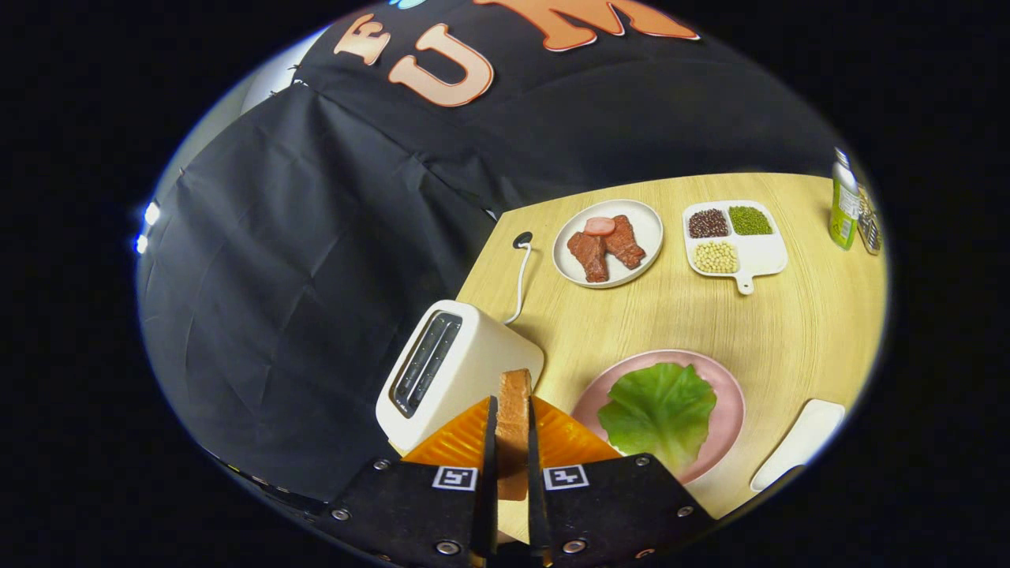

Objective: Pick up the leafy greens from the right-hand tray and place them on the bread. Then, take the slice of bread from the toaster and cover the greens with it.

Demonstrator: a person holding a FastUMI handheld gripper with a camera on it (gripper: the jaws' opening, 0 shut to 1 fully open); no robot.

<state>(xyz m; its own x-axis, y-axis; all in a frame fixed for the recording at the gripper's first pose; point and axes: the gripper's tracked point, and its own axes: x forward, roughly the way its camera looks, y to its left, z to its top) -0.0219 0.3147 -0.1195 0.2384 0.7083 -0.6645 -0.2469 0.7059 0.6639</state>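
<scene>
Gripper point(513, 442) clamped on the bread slice point(514, 410), 2 fingers pinching its faces; it looks light and crumbly, so squeeze gently.

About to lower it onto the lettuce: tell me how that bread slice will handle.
The bread stands on edge between the fingers without sagging, so it is probably stiff. It looks thin, likely light. Held by its flat faces, it may crumble or dent if squeezed harder.
</scene>
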